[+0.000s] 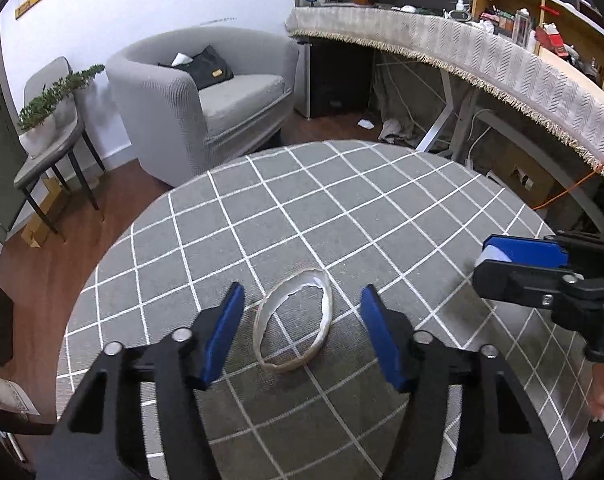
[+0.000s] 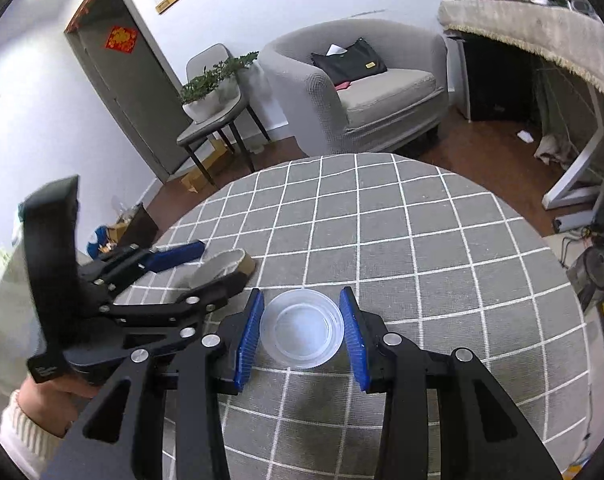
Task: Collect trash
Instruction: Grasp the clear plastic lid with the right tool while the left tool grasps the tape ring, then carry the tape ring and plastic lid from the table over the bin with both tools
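Observation:
A flattened cardboard tape ring (image 1: 293, 320) lies on the round table with the grey checked cloth (image 1: 342, 208). My left gripper (image 1: 302, 334) is open, its blue pads on either side of the ring, not touching it. In the right wrist view my right gripper (image 2: 302, 330) is shut on a small clear plastic cup (image 2: 302, 327), pads pressed against its rim on both sides. The ring (image 2: 225, 266) and the left gripper (image 2: 199, 264) show at the left there. The right gripper (image 1: 514, 266) shows at the right edge of the left wrist view, holding the cup (image 1: 494, 255).
A grey armchair (image 1: 205, 96) with a black bag stands beyond the table. A chair with a potted plant (image 1: 49, 120) is at the left. A long cluttered desk (image 1: 482, 52) runs along the right. Paper scraps (image 1: 366, 123) lie on the wooden floor.

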{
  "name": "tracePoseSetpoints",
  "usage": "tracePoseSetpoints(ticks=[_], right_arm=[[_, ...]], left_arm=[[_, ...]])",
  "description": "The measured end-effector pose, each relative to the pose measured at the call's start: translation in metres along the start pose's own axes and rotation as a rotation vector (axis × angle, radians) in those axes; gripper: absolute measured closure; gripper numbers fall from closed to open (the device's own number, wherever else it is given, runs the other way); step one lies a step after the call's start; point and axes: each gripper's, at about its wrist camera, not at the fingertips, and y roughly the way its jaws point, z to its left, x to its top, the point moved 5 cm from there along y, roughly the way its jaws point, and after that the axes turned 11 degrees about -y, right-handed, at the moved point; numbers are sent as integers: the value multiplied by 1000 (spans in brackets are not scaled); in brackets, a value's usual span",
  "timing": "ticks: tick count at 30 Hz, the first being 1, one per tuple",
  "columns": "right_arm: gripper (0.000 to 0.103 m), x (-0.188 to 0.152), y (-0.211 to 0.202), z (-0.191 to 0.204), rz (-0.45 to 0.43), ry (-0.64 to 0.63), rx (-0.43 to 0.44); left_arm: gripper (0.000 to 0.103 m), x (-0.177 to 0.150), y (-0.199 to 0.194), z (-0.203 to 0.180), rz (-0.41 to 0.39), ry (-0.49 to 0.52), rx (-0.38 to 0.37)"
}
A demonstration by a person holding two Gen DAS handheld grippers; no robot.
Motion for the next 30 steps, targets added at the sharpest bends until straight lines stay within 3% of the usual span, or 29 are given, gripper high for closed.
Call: tracePoseSetpoints(ticks=[2,14,19,30], right_arm=[[63,1,1,2,0,1,2],[63,-3,6,12,11,-7,1],[63,-7,6,25,13,-13,12],[63,-31,5,61,14,-43,32]], left_arm=[[61,-2,3,1,16,1,11],[62,-24,-32,17,-33,-78,22],[62,-39,-51,33,-43,-163,29],[62,-83,-114,65,-87,-276,85]])
